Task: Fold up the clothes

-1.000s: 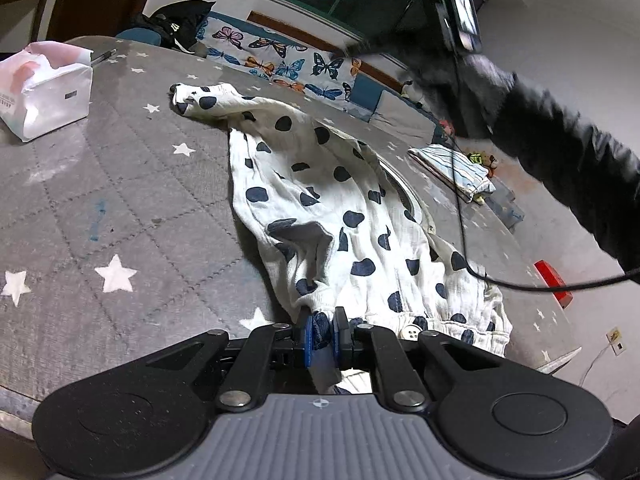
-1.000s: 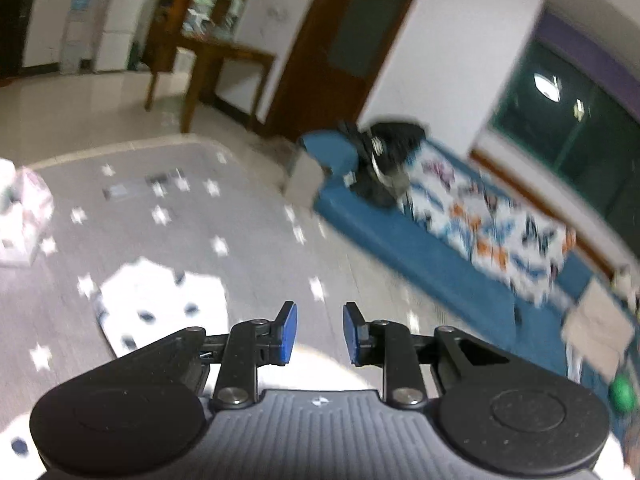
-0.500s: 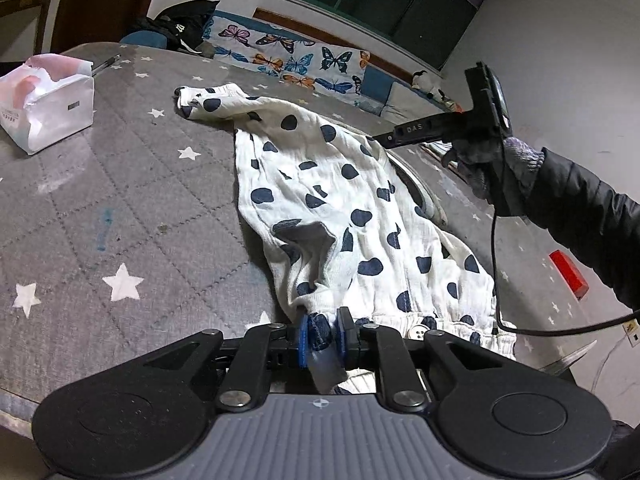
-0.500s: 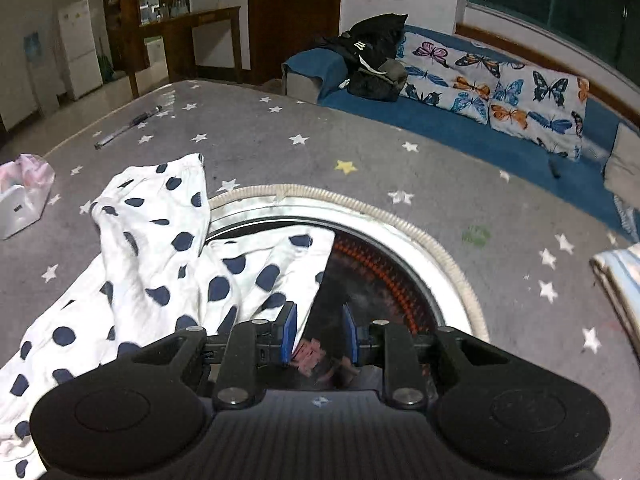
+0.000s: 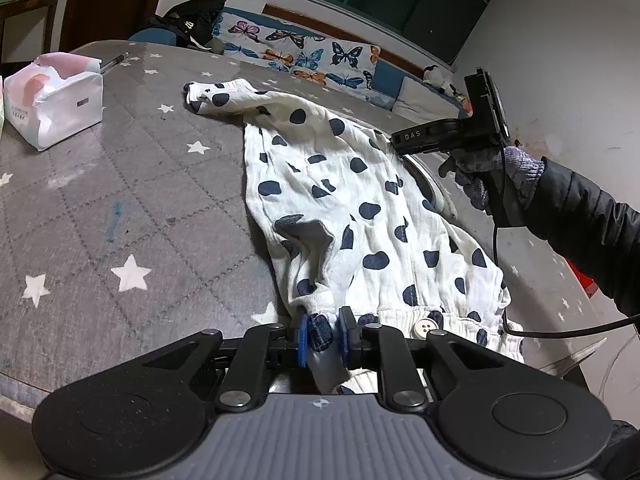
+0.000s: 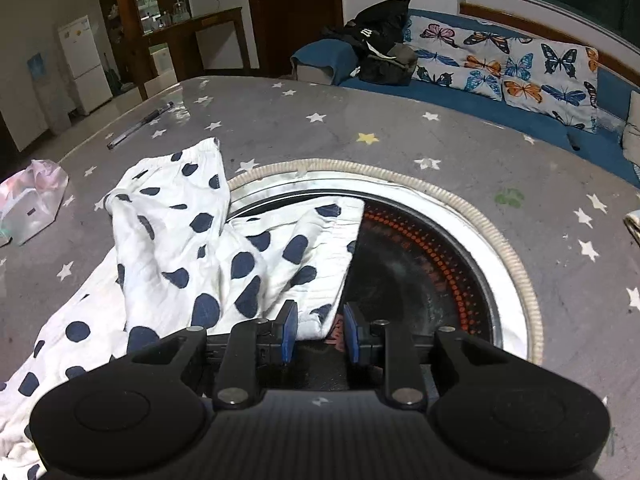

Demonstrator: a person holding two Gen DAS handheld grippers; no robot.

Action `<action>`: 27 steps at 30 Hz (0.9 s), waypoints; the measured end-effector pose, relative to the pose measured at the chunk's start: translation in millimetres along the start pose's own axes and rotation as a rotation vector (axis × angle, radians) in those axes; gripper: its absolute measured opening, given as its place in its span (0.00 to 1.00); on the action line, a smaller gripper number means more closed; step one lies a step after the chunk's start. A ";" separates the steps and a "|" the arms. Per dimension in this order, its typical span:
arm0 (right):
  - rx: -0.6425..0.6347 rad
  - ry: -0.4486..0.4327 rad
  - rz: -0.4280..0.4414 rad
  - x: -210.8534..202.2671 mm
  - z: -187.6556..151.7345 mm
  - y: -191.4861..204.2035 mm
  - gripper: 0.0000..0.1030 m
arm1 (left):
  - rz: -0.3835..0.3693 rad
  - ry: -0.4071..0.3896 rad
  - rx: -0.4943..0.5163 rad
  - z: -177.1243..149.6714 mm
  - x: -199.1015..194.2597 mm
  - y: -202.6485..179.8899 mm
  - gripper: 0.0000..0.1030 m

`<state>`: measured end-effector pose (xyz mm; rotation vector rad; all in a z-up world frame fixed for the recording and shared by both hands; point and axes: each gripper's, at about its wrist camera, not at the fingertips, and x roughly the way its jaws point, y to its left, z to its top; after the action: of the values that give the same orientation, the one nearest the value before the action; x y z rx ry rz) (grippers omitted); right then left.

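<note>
polka-dot pants (image 5: 352,208) are spread across the grey star-print surface (image 5: 120,208), one leg draped over the round black burner (image 6: 420,272) set in the middle. left hand-held gripper (image 5: 323,336) has the waistband between its blue pads and its jaws are opening. right hand-held gripper (image 6: 318,334) hangs unclenched right at that leg's hem, nothing pinched. tissue pack (image 5: 54,98) sits well off to the side.
</note>
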<state>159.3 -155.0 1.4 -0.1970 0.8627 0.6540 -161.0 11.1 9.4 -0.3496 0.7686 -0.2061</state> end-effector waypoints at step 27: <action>-0.070 -0.076 -0.183 -40.5 -4.0 -29.1 0.10 | 0.079 -0.025 0.039 12.1 -10.0 -2.4 0.42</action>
<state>155.3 -197.9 26.7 -0.3087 0.7400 0.5177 -159.6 14.8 24.8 -0.2839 0.7517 -0.1419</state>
